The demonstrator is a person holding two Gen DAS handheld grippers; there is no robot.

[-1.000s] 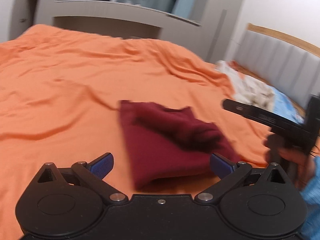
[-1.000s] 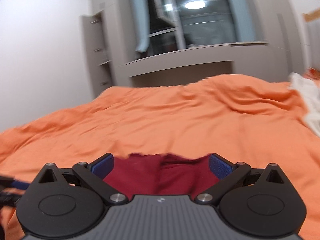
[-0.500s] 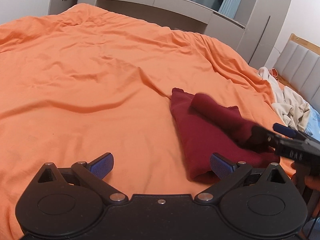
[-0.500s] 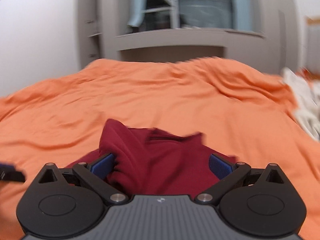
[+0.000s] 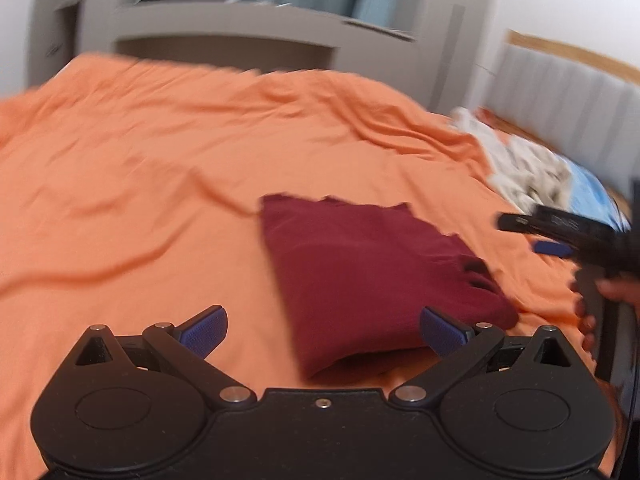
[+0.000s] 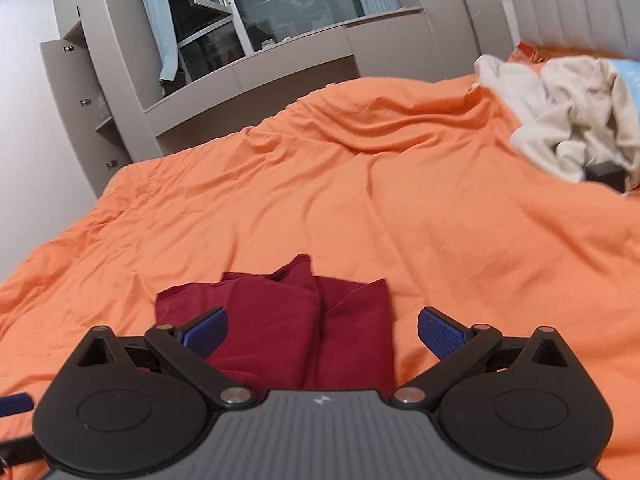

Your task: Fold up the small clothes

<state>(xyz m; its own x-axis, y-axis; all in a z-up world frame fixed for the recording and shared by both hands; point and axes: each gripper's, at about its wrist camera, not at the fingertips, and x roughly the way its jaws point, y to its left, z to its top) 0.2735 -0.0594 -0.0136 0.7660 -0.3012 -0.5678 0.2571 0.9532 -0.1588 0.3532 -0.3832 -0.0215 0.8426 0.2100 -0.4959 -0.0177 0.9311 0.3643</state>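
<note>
With both the left gripper (image 5: 323, 330) and right gripper (image 6: 322, 332) spread wide and empty, the folded maroon garment (image 5: 372, 280), lying loose on the soft bed (image 5: 120, 200) with its ragged edges at twelve o'clock, could easily spring open if a finger snags it.

Counted on the bed: one dark red garment (image 5: 360, 268), folded, lying flat on one orange cover (image 5: 120, 184). One heap of pale clothes (image 6: 568, 120) near the headboard, number of pieces within not separable. One light blue item (image 5: 592, 196) just beside that heap. Two grippers present: left gripper (image 5: 323, 330) and right gripper (image 6: 322, 332), each with two blue-padded fingers spread apart, nothing between them. One hand (image 5: 612, 296) seen.
</note>
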